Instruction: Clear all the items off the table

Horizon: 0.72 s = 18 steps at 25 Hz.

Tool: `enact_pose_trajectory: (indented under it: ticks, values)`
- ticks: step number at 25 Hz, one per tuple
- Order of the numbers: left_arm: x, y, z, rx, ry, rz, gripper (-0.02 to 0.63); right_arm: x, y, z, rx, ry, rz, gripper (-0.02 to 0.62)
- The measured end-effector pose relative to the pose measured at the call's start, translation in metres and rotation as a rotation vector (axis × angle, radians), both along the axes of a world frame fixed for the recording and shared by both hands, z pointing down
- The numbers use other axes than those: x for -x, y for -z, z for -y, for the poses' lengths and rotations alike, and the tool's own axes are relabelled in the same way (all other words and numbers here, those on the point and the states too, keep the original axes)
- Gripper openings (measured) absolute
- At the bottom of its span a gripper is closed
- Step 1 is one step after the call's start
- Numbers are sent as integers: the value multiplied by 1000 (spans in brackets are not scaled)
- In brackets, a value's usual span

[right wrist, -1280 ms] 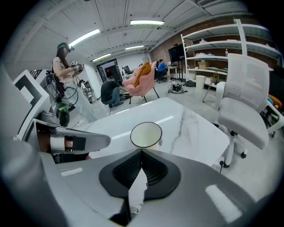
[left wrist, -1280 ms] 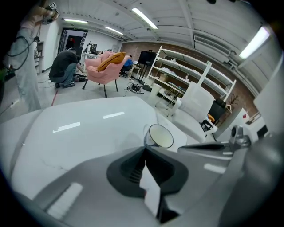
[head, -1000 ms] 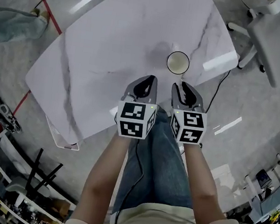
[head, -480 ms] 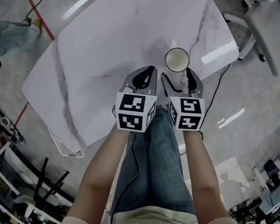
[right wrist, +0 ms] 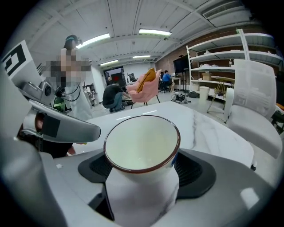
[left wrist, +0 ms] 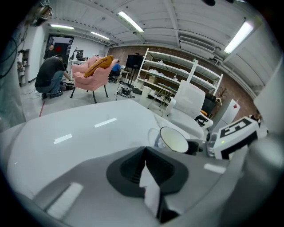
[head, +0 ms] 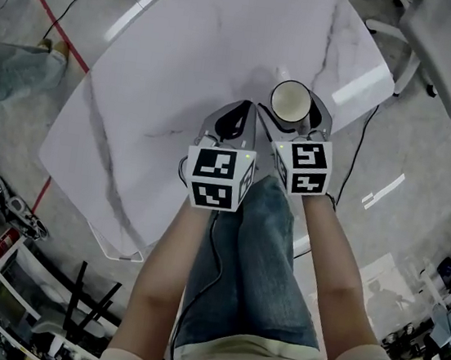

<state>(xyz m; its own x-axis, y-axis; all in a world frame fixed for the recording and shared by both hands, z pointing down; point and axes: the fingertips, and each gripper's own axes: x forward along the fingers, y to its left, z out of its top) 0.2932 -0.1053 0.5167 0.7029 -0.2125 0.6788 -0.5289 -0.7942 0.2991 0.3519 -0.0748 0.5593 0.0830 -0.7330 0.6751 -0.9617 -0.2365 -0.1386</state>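
A white cup point(head: 289, 101) with a thin brown rim stands upright near the right edge of the white marble table point(head: 183, 62). My right gripper point(head: 290, 114) reaches over the table edge with a jaw on either side of the cup point(right wrist: 142, 146). Its jaws have just been opening and now stand wide, so the cup is between them but not pressed. My left gripper point(head: 241, 113) hovers just to the left of the cup, shut with nothing in it. In the left gripper view the cup point(left wrist: 173, 139) shows just beyond and to the right of the shut jaws.
White office chairs point(head: 441, 47) stand past the table's right corner. A red tape line point(head: 60, 26) and a black cable run over the grey floor on the left, near a person's leg point(head: 17, 69). A pink armchair point(left wrist: 93, 73) and shelving stand far behind.
Both grippers have moved forward over the table edge toward the cup. The right jaws have spread from nearly closed to wide and now flank the cup. The left jaws stay shut.
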Motion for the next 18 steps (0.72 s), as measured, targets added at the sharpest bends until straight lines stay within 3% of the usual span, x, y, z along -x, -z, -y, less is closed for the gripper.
enact_pose_trajectory:
  ticks: [10, 18]
  values:
    - [2, -6, 1, -18, -23, 4, 9, -6, 1, 19, -96, -11, -66, 414]
    - [5, -5, 3, -17, -25, 5, 9, -6, 0, 17, -78, -11, -77, 408]
